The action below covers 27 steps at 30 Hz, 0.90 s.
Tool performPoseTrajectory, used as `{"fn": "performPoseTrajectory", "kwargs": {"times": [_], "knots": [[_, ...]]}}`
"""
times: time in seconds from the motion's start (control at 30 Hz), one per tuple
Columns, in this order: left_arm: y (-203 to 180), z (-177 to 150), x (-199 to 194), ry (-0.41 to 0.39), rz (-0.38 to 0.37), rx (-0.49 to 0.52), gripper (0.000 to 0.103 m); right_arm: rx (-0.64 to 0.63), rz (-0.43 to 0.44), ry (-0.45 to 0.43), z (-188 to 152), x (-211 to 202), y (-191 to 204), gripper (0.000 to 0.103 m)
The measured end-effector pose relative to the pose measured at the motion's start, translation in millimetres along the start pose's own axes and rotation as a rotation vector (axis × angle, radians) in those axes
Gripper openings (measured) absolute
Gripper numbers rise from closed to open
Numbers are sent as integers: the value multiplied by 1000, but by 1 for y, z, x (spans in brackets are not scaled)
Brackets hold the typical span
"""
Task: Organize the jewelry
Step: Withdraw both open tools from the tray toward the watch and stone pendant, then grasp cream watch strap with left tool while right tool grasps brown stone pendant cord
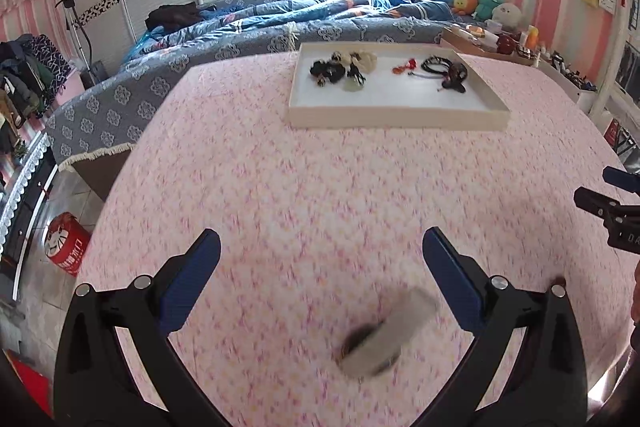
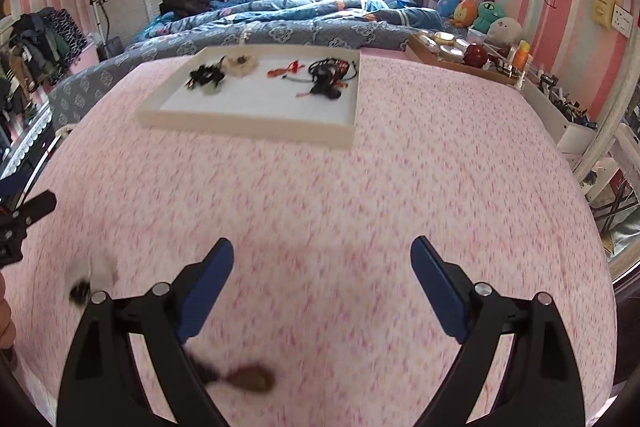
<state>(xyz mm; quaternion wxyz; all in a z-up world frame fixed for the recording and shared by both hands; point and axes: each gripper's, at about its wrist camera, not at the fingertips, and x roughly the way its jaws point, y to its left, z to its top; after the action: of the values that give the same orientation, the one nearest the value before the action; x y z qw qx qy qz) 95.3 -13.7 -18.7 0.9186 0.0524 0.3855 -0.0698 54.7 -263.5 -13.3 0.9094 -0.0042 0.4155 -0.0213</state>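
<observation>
Left wrist view: my left tongs (image 1: 320,267) are spread wide and hold nothing; a blurred pale piece (image 1: 384,337) lies on the pink worktop (image 1: 280,187) low in frame, between the fingers. I'd centre over it before closing.

Right wrist view: my right tongs (image 2: 322,269) are spread too, over a brown tasselled piece (image 2: 250,379) at bottom. The tray (image 2: 248,117) of jewelry sits upper left.

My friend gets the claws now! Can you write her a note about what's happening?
Left claw: open, empty, above the pink table.
Right claw: open, empty too.
The tray at the far side already holds a dark and cream pile and a red and black pile.
Left on the table: a blurry pale piece near the left claw and a brown piece near the right claw. Both probably go in the tray.
</observation>
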Motion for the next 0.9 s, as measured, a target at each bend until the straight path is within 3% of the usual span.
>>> {"fn": "performPoseTrajectory", "kwargs": {"times": [0.4, 0.5, 0.8, 0.9], "knots": [[-5, -63, -12, 53, -41, 6, 100, -46, 54, 65, -57, -5, 18, 90], [-11, -67, -14, 60, -70, 26, 98, -85, 64, 84, -62, -7, 28, 90], [-23, -61, -8, 107, -110, 121, 79, -234, 95, 140, -62, -12, 57, 89], [-20, -58, -4, 119, -116, 123, 77, -259, 108, 174, -58, -6, 63, 80]]}}
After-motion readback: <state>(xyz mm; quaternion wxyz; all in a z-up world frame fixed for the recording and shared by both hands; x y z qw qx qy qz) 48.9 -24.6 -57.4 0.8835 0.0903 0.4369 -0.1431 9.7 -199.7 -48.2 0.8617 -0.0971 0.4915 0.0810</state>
